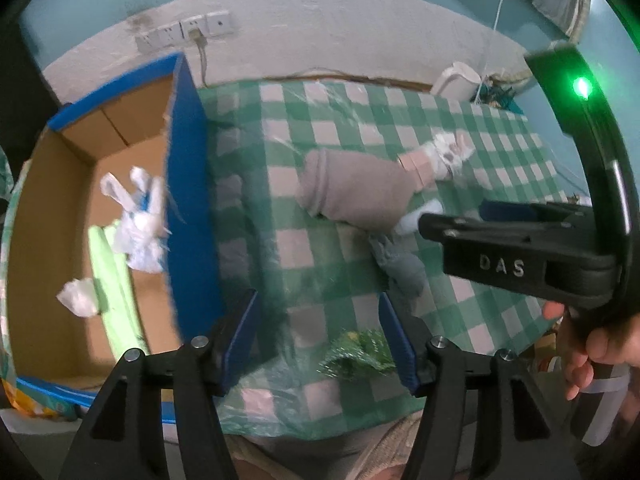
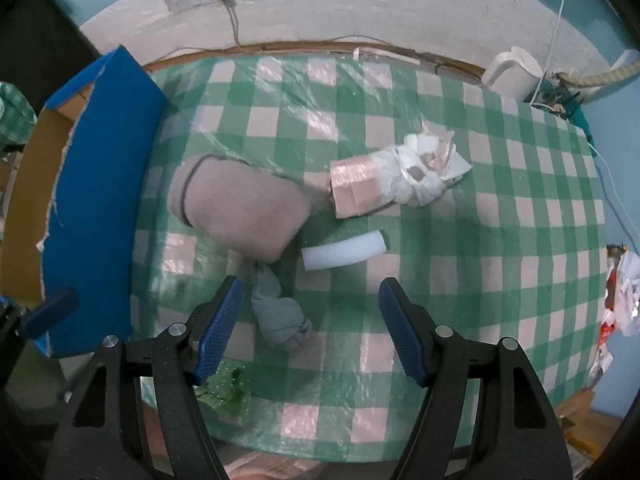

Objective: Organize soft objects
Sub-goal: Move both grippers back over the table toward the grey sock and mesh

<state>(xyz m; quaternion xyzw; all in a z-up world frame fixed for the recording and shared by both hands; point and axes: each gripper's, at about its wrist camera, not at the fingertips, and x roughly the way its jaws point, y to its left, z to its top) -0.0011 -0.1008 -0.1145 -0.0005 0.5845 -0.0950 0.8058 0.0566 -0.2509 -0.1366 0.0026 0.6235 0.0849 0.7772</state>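
Soft objects lie on my checkered worktop (image 2: 460,240): a beige roll (image 2: 240,212), grey sock (image 2: 280,316), white foam piece (image 2: 344,254) and a pink bundle (image 2: 360,188). My right gripper (image 2: 310,326) hangs over the sock, fingers released, nothing between them. My left gripper (image 1: 318,338) is likewise spread and empty beside the blue box (image 1: 188,200).

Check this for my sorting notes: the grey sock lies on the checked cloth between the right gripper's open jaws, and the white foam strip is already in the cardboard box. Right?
Not quite. The white foam strip is not in the cardboard box; it lies on the checked cloth, beyond the grey sock, as the right wrist view shows. The sock does lie between the right gripper's open jaws.
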